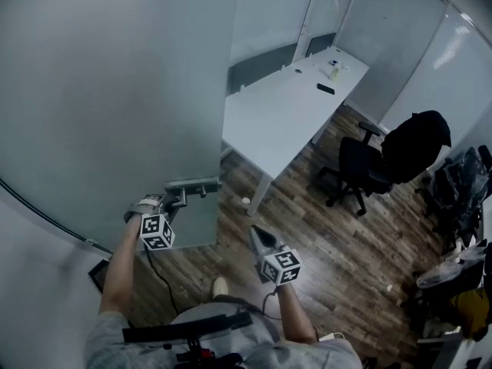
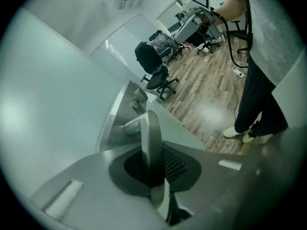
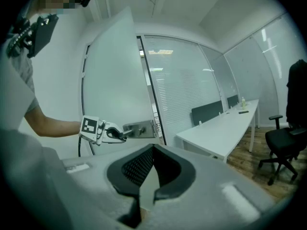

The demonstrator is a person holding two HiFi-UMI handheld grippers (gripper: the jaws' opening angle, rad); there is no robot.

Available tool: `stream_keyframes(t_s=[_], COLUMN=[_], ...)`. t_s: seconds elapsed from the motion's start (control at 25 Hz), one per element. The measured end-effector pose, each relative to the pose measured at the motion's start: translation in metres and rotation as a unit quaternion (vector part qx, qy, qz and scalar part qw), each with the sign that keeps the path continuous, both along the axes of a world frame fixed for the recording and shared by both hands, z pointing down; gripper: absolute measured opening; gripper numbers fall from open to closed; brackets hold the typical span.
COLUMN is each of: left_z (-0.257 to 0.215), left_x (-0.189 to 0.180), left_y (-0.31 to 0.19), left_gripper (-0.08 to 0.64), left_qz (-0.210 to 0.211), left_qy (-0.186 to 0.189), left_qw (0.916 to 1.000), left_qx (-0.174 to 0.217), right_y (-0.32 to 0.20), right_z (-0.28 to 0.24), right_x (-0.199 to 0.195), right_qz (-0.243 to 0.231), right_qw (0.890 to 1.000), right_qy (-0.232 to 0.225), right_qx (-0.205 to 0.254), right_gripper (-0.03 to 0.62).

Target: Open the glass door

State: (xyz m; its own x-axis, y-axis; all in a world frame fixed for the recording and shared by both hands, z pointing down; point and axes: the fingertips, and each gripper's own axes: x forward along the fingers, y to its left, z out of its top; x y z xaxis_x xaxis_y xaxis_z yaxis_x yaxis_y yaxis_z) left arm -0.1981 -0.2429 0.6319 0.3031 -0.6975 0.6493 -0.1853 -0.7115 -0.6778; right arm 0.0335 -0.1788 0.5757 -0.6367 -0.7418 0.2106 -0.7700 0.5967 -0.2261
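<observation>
The frosted glass door [image 1: 115,91] fills the left of the head view and stands swung partly open. Its metal lever handle [image 1: 194,184] sits on a plate near the door's edge. My left gripper [image 1: 175,202] is shut on that handle. In the left gripper view the lever [image 2: 149,133] runs upright between the pads of the left gripper [image 2: 156,171]. My right gripper [image 1: 257,237] hangs free over the floor, right of the door, shut with nothing in it [image 3: 153,150]. The right gripper view shows the left gripper [image 3: 112,134] on the handle [image 3: 136,128] from the side.
A long white desk [image 1: 284,106] stands behind the door's edge, with small items at its far end. Two black office chairs [image 1: 365,167] stand to its right on the wood floor. Bags and clutter [image 1: 461,198] line the right wall. Glass partitions enclose the room.
</observation>
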Motion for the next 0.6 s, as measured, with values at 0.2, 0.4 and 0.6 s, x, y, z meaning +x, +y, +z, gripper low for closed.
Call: stream_keyframes(t_s=[0.2,0.4,0.6], left_z=[0.0,0.001,-0.003], left_x=[0.004,0.008,0.011], left_y=[0.021,0.042,0.063], left_gripper=[0.032,0.031,0.031], left_qz=[0.011,0.024,0.036], left_qy=[-0.002,-0.005,-0.006], left_qw=[0.9999,0.9997,0.9993], left_qx=[0.002,-0.002,-0.001], right_y=[0.029,0.055,0.08], right_z=[-0.006,-0.008,-0.012], right_x=[0.002,0.007,0.012], right_qz=[0.018,0.033,0.046], right_qw=[1.0,0.999,0.999], right_qy=[-0.005,-0.007,-0.001], right_qx=[0.004,0.005,0.006], right_gripper=[0.0,0.0,0.0])
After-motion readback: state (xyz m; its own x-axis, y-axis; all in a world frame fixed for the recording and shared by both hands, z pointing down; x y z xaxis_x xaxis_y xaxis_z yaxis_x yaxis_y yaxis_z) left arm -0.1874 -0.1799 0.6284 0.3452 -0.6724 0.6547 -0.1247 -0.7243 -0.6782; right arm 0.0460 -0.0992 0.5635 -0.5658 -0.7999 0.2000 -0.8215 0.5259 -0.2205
